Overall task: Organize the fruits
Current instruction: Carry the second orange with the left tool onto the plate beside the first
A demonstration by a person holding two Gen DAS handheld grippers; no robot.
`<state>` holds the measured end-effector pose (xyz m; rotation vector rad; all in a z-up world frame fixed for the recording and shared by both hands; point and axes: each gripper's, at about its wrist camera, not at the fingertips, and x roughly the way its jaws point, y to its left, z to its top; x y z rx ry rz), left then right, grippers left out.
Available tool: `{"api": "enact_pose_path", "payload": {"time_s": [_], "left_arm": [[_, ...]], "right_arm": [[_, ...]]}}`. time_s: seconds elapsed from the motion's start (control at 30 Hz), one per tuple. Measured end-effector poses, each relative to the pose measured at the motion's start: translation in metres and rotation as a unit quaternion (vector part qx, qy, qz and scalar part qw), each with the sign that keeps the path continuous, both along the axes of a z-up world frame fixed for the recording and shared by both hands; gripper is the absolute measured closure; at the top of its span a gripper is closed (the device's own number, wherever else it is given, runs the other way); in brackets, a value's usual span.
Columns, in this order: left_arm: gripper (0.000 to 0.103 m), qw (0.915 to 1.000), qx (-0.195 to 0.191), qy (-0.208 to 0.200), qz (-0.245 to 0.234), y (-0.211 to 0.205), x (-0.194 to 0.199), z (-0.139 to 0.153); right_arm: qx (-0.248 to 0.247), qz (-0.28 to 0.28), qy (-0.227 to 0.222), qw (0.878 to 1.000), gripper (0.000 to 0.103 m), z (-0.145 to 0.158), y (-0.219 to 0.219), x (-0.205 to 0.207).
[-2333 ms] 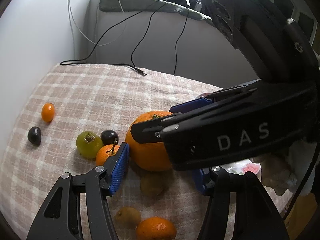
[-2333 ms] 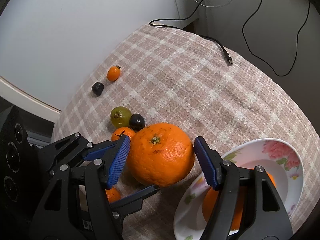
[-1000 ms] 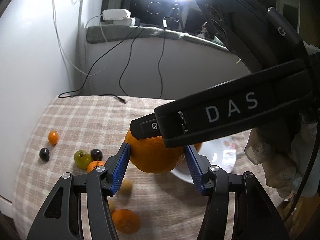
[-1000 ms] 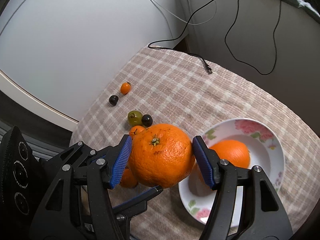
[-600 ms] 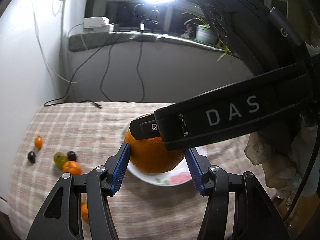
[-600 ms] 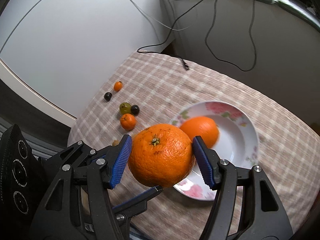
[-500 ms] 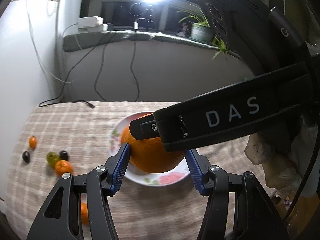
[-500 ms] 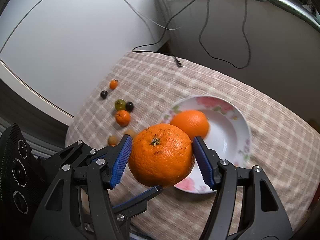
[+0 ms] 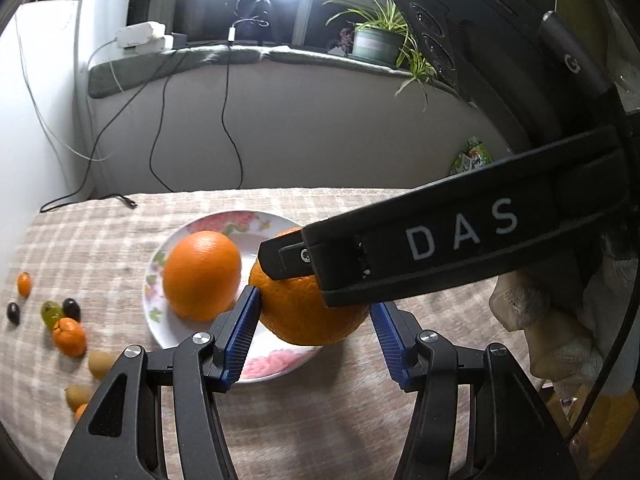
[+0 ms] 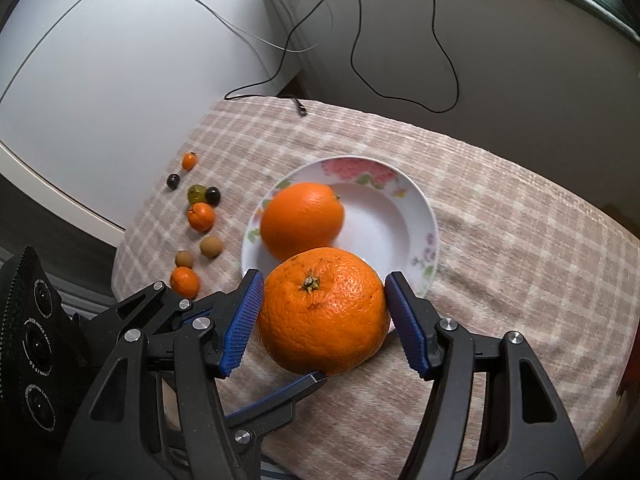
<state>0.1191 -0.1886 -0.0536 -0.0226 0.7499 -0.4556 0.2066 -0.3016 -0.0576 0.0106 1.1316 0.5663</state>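
Both hand-held grippers still clamp the big orange [image 10: 323,312], now carried over the plate [image 10: 424,216], off the cloth.

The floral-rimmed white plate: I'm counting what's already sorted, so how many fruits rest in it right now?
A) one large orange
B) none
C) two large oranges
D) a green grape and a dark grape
A: one large orange lies in the floral-rimmed white plate; the second big orange is above the plate's near edge, clamped by the right gripper.

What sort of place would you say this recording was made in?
Most likely a room in a home: a table under a checked tablecloth, a floral bowl, and a potted plant on the windowsill.
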Motion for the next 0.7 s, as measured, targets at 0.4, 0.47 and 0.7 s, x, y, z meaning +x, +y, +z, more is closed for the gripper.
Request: {"api": "enact_pose_path", "payload": {"time_s": [0.4,0.47,0.7], "left_arm": [[0.047,0.9999,0.006,0.013,-0.006,-0.011,0.01,-0.009],[0.047,0.9999,0.008,0.013,-0.006,-0.011,0.011,-0.009],[0.047,0.9998,0.011,0.016,-0.006,-0.012,0.014,-0.012]], "right_arm": [[0.0,-0.007,0.006,1.0,0.037,-0.016,-0.011,0.009],[0.002,-0.009,0.007,1.0,0.037,-0.018,-0.012,0.01],[0.002,-0.01,0.011,1.0,0.037,-0.021,-0.011,0.014]]}}
